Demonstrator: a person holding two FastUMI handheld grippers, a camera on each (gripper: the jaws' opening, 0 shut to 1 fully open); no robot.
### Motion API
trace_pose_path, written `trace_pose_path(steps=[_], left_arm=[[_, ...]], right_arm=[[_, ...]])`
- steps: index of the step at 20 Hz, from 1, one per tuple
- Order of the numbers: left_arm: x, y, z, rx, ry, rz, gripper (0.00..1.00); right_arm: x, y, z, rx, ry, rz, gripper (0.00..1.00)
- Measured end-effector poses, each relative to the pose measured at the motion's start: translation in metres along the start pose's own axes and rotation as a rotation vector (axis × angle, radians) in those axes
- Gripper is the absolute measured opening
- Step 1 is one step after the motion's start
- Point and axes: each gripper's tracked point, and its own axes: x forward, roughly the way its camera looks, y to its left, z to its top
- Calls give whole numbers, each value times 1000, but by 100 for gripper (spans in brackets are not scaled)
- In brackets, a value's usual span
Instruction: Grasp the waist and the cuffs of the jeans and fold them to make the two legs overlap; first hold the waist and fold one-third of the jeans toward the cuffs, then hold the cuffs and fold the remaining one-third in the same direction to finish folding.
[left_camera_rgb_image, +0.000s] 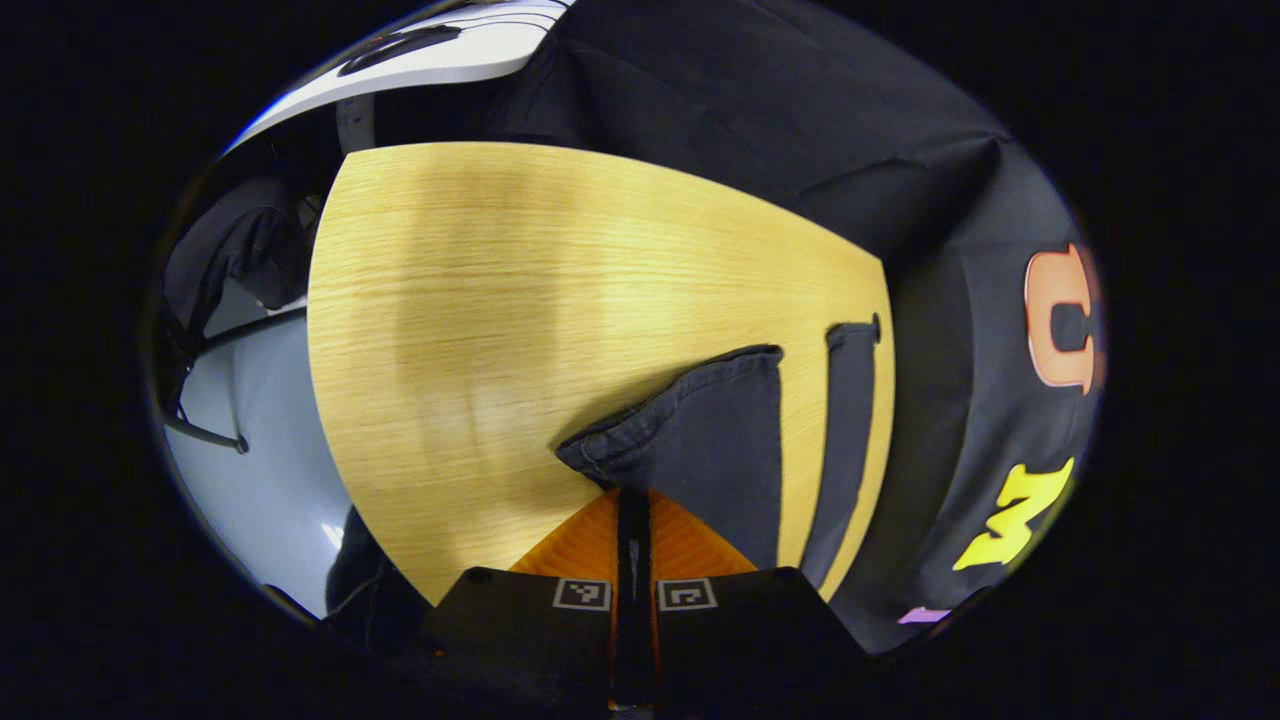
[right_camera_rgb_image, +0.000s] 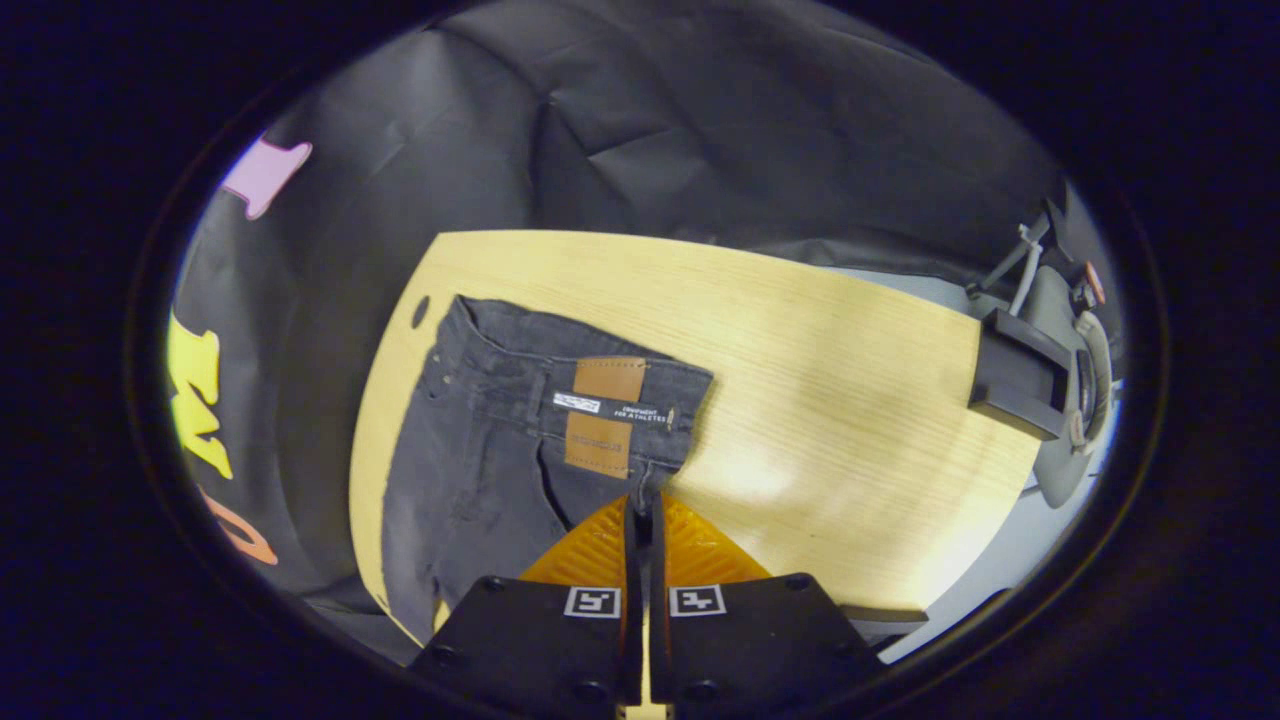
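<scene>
Now dark jeans (right_camera_rgb_image: 480, 440) lie flat, tan waist patch (right_camera_rgb_image: 603, 415) showing.

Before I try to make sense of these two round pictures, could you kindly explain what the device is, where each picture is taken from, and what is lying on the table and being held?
There is no robot arm here: a person holds a two-finger gripper in each hand, and a fisheye camera rides on each gripper, looking forward along its fingers.

In the left gripper view, the left gripper sits at the bottom, its fingers closed on the cuff end of the jeans. In the right gripper view, the right gripper is closed on the waist end of the same jeans, near the leather patch.

The dark jeans lie on a light wooden table, near its edge. So each end of the jeans appears pinched, ready for folding.
</scene>
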Motion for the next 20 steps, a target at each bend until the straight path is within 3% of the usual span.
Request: trace_pose_path(steps=[1, 5, 10, 14, 20], left_arm=[[-2, -14, 2, -11, 0, -26, 4], [-6, -90, 12, -55, -6, -138, 3], [14, -177, 30, -104, -23, -223, 3], [56, -212, 43, -153, -51, -204, 3], [130, -248, 53, -79, -74, -130, 4]], right_arm=[[-12, 11, 2, 12, -6, 42, 7], [-35, 79, 17, 29, -22, 224, 0], [-37, 163, 43, 34, -29, 388, 0], [-2, 206, 60, 48, -17, 422, 3], [62, 257, 69, 19, 7, 410, 3]])
